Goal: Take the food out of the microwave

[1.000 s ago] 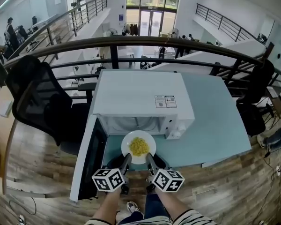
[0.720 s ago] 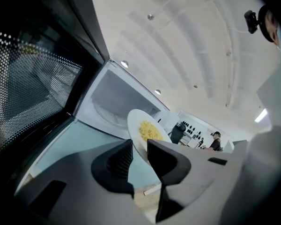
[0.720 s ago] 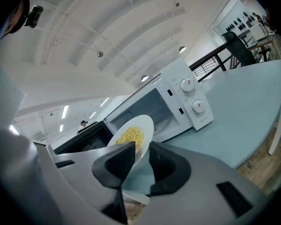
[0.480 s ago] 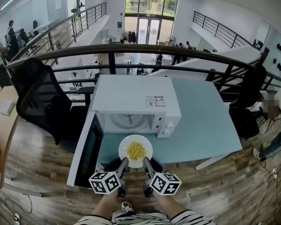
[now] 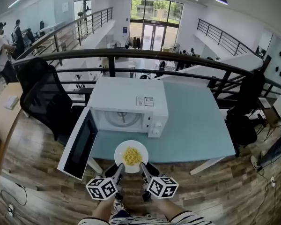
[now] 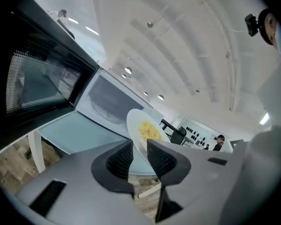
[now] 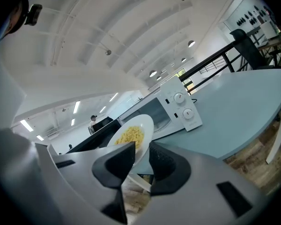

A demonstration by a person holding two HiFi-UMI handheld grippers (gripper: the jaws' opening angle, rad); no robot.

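Observation:
A white plate (image 5: pixel 124 150) with yellow food (image 5: pixel 131 156) hangs in the air over the front edge of the pale blue table (image 5: pixel 196 125), clear of the white microwave (image 5: pixel 129 104). My left gripper (image 5: pixel 118 171) is shut on the plate's near-left rim, my right gripper (image 5: pixel 143 169) on its near-right rim. In the left gripper view the plate (image 6: pixel 138 130) stands edge-on between the pads of that gripper (image 6: pixel 139 156). In the right gripper view the plate (image 7: pixel 131 135) sits in the right gripper (image 7: pixel 141 156) the same way. The microwave cavity (image 5: pixel 122 120) shows only its glass turntable.
The microwave door (image 5: pixel 79 142) hangs open to the left, jutting past the table's front. A black office chair (image 5: pixel 44 100) stands left of the table, another (image 5: pixel 246 107) at the right. A dark railing (image 5: pixel 140 55) runs behind the table. Wooden floor lies below me.
Both grippers have drawn the plate back toward me and a little up, away from the microwave mouth to the table's front edge. The microwave now sits farther off in the head view.

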